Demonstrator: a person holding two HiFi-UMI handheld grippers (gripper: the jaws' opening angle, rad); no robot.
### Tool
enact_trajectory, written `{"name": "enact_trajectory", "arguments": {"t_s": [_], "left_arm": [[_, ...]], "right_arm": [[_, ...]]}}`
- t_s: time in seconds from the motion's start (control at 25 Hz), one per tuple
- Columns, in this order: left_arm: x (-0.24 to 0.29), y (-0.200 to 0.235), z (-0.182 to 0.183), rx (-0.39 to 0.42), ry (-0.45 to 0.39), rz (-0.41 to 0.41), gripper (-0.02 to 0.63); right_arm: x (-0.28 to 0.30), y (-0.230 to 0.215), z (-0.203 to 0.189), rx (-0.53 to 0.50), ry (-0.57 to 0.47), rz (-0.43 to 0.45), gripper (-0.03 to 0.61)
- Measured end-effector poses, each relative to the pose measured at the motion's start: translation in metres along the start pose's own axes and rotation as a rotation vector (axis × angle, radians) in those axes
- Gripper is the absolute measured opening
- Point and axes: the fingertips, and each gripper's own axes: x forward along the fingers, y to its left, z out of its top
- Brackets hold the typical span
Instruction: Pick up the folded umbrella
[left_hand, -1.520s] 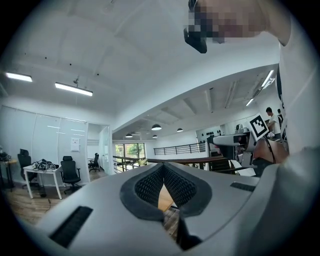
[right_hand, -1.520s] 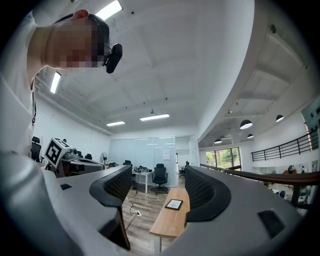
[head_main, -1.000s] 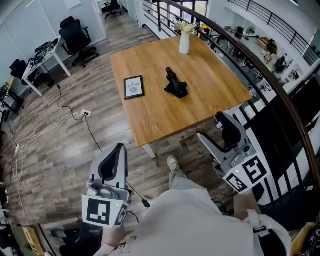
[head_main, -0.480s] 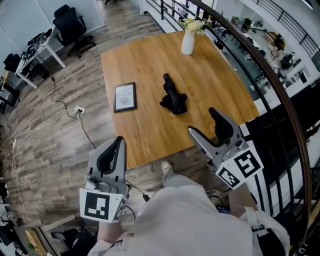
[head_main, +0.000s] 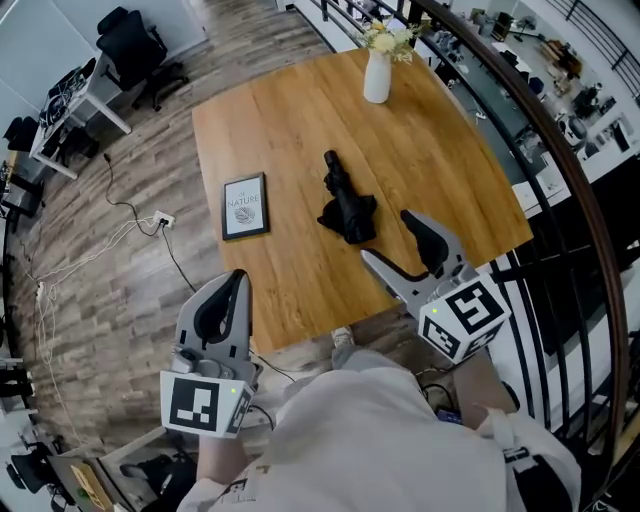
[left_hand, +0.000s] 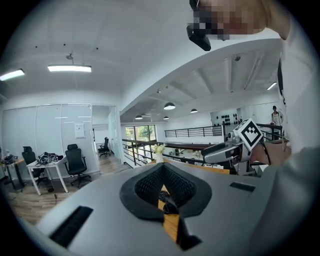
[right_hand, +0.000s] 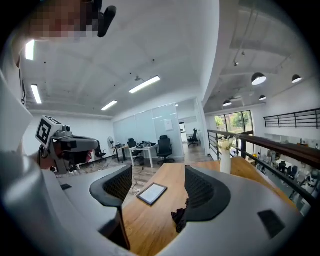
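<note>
Right gripper (head_main: 388, 237) nearer folded umbrella (head_main: 345, 205), wide apart, empty, left gripper (head_main: 235, 287) closed, empty, frame (head_main: 244, 206) reading NATURE

**Inspector A:** Any legible print on site?

**Inspector B:** One item. The framed picture (head_main: 245, 206) on the wooden table (head_main: 300, 120) carries the word "NATURE" in capitals. The smaller line above it is too small to read.

**Inspector A:** Labels on the tools?

**Inspector B:** Black-and-white square markers only, on the left cube (head_main: 205, 408) of the left gripper (head_main: 236, 285) and the right cube (head_main: 462, 318) of the right gripper (head_main: 385, 236). No letters or numbers on either.

**Inspector A:** Elsewhere?

**Inspector B:** A sheet (left_hand: 80, 131) is posted on the glass wall (left_hand: 55, 137) in the left gripper view. Its print is unreadable.
</note>
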Motion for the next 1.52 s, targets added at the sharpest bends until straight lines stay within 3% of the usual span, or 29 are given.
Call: {"name": "enact_trajectory", "arguments": {"t_s": [0.44, 0.6, 0.84, 0.96, 1.24, 1.52], "left_arm": [[0.041, 0.017, -0.025, 0.002, 0.043, 0.012, 0.017], [0.042, 0.032, -0.025, -0.008, 0.051, 0.001, 0.017], [0.069, 0.047, -0.047, -0.018, 0.070, -0.045, 0.017], [0.081, 0.057, -0.060, -0.022, 0.088, -0.079, 0.017], [0.112, 0.080, -0.092, -0.042, 0.121, -0.147, 0.017], [0.149, 0.081, -0.146, -0.086, 0.192, -0.218, 0.017]], "right_arm": [[0.045, -0.031, -0.042, 0.010, 0.108, -0.011, 0.341], [0.056, -0.028, -0.032, 0.090, 0.101, -0.014, 0.341], [0.084, -0.058, -0.032, 0.173, 0.079, -0.099, 0.341], [0.100, -0.067, -0.042, 0.174, 0.116, -0.132, 0.341], [0.156, -0.083, -0.090, 0.191, 0.243, -0.171, 0.341], [0.198, -0.111, -0.168, 0.191, 0.409, -0.217, 0.341]]}}
